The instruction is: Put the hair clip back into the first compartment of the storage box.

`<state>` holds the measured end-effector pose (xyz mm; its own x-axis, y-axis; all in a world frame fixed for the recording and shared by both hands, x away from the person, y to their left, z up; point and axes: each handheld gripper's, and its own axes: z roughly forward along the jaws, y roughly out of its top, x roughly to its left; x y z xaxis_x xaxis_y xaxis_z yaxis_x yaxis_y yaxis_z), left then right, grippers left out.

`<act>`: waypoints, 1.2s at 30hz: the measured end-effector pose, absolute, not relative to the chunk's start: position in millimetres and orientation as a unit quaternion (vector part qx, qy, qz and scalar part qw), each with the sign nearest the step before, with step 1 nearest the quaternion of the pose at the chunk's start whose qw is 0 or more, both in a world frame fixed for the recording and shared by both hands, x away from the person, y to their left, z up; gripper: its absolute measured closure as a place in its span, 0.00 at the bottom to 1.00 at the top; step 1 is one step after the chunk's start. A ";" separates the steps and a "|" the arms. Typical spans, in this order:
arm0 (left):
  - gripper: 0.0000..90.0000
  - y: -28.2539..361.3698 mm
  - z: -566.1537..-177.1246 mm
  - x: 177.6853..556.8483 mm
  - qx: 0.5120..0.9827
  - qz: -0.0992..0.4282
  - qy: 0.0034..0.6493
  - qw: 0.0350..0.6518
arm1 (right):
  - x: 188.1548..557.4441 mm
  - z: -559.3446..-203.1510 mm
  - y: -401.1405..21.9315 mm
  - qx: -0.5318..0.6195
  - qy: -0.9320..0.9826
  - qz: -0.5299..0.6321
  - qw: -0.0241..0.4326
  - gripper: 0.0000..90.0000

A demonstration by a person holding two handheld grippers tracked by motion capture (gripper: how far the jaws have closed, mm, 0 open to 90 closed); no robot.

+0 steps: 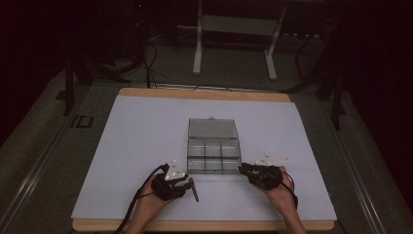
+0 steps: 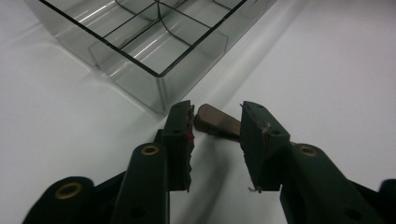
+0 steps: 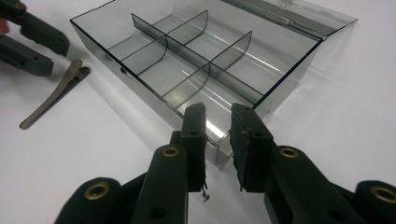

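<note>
left gripper (image 2: 217,133): jaws parted, astride clip (image 2: 217,122), not clamped | right gripper (image 3: 218,140): part-open, empty, at box (image 3: 140,70) corner | clip likely thin, springy, slick: pinch mid-length

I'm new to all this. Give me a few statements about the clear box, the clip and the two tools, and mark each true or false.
1. The clear box has its lid folded open and lying flat behind it. True.
2. The compartments of the box are full of small parts. False: they look empty.
3. The hair clip lies on the table outside the box. True.
4. The left tool is clamped shut on the clip. False: its jaws stand apart with the clip's end between them, not yet gripped.
5. The right tool points at a corner of the box with its jaws open. True.
6. The box stands on a dark wooden floor. False: it stands on a white table.
</note>
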<state>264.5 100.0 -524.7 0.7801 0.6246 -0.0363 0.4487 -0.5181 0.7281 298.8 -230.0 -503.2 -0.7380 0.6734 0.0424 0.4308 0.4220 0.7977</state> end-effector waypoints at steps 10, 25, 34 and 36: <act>0.66 88.5 -530.4 266.7 0.871 0.111 0.302 0.370 | 298.9 -503.2 -230.1 0.332 0.831 0.423 0.143 0.84; 0.83 46.6 -533.4 262.4 0.884 0.117 0.266 0.367 | 298.8 -503.0 -230.1 0.332 0.832 0.422 0.144 0.84; 0.88 14.9 -532.9 265.7 0.891 0.113 0.239 0.368 | 298.8 -503.1 -230.2 0.332 0.831 0.422 0.144 0.84; 0.88 7.5 -532.9 267.4 0.893 0.111 0.233 0.370 | 298.8 -502.8 -230.5 0.332 0.831 0.422 0.145 0.84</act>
